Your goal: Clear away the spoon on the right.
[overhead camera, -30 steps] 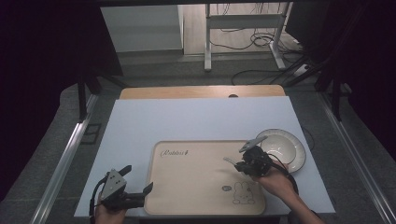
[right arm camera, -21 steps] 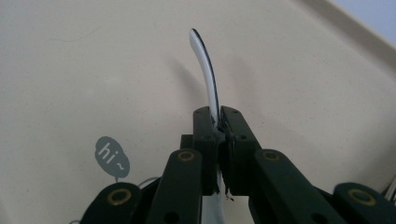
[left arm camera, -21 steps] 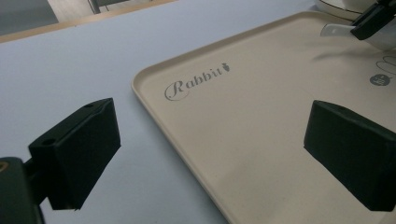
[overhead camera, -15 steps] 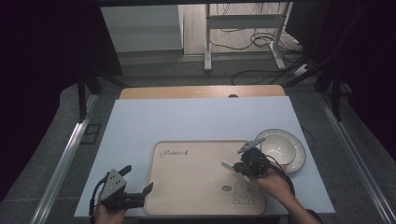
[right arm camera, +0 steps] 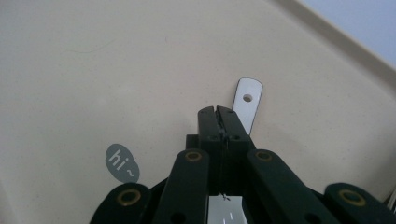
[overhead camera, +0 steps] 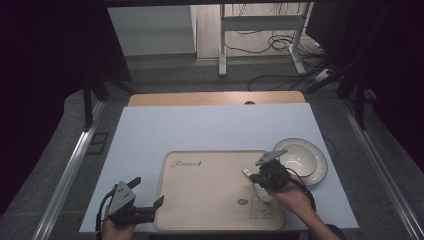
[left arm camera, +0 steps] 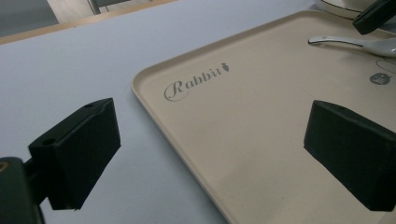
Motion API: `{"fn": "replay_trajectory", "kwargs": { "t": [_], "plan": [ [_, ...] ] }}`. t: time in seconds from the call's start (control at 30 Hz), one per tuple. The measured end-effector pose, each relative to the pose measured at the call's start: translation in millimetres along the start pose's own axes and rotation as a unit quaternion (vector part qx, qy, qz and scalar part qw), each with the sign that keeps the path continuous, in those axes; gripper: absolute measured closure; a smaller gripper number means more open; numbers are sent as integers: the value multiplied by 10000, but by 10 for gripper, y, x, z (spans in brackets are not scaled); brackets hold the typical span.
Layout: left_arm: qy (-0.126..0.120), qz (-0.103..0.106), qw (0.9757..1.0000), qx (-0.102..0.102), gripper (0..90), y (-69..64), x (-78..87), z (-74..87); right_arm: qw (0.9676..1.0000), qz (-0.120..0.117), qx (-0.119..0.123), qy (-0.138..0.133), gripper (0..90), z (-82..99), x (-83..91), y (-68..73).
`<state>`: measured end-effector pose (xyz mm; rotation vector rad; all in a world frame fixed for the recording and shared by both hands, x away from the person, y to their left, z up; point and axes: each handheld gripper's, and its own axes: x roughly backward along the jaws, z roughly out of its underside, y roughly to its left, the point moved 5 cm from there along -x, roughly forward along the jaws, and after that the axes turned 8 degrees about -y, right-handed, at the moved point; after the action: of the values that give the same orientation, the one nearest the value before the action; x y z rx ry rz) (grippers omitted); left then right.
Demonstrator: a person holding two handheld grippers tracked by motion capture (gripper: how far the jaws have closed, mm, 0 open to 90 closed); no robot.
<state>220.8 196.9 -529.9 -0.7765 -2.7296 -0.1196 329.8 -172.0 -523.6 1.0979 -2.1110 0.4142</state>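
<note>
Here, everything is placed relative to the tray.
Left gripper: held just off the tray's near left corner, jaws spread wide with nothing between them; in the left gripper view one jaw hangs over the white table, the other over the tray.
Tray: beige, shallow, lying flat on the table; it holds a white spoon at its right side.
Writing, far left corner of the tray: a cursive word beginning "Rabbi", the last letters unclear, with a small mark after it.
Writing, near right of the tray: a grey speech bubble reading "hi~", beside a line-drawn rabbit that the high view shows.
Right gripper: over the tray's right part, jaws pressed together above the spoon; whether they pinch it I cannot tell.
Spoon handle: its flat tip with a small hole shows just past the jaws in the right gripper view.
Bowl: white, dark-rimmed, empty, on the table just off the tray's right edge.
</note>
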Motion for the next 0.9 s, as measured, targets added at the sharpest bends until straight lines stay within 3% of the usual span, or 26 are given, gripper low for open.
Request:
{"fn": "replay_trajectory", "kwargs": {
  "t": [0.23, 0.53, 0.73, 0.9],
  "plan": [
    [-4, -9, 10000, 2, 36, 2, 1, -1, 9997, 38, 88, -204, 899, 44, -47, 10],
    [-3, 0, 10000, -5, 36, -3, 0, -1, 9997, 9, 191, -161, 899, 112, -147, 30],
    [-16, 16, 10000, -14, 35, -13, 2, -9, 9994, 200, 249, -118, 899, 139, -167, 1],
    [-18, 13, 10000, -12, 36, -12, 4, -10, 9994, 283, 133, -145, 898, 161, -141, -56]
  ]
}}
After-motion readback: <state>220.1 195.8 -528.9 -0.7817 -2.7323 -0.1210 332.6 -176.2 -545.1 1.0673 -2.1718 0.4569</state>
